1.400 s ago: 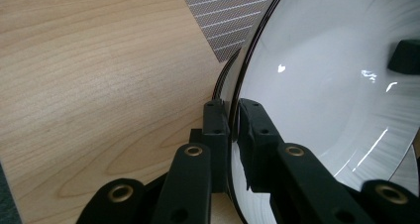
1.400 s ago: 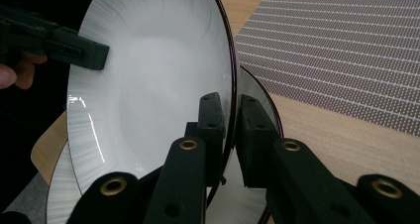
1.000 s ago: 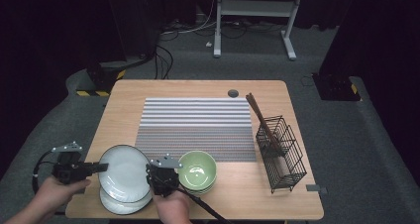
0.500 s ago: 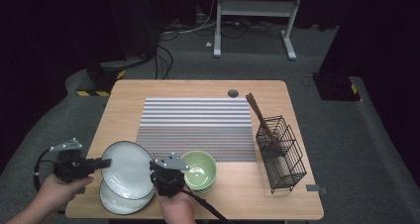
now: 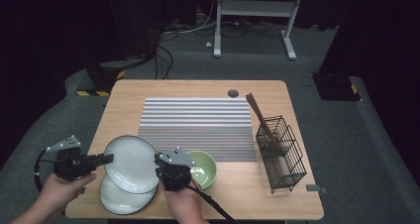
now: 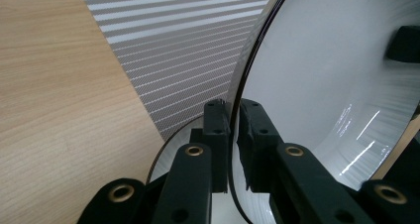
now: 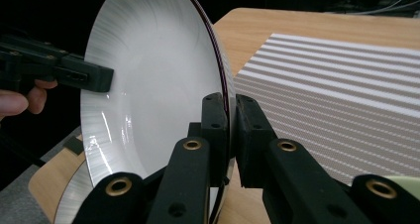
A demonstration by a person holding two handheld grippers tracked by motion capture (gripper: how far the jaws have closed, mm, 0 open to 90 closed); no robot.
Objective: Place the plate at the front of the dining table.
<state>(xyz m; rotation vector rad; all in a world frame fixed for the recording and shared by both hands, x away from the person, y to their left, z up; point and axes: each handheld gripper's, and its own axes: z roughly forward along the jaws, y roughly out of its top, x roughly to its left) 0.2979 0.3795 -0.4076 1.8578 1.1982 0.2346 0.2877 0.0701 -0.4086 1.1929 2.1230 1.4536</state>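
The left gripper [image 5: 105, 158] is clamped on the left rim of a white plate [image 5: 131, 163], glossy, shallow, with a thin dark edge. The plate hangs tilted just above a second plate [image 5: 121, 202] on the table [image 5: 208, 89], left of the green bowl [image 5: 204, 165]. The right gripper [image 5: 159, 160] pinches its right rim.

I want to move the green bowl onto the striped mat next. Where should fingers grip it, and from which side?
Grip the green bowl by its thin upturned rim, one finger inside and one outside, coming down from above on its right side. The rim is open and bare there; the right gripper, shut on the lifted plate, crowds the bowl's left edge.
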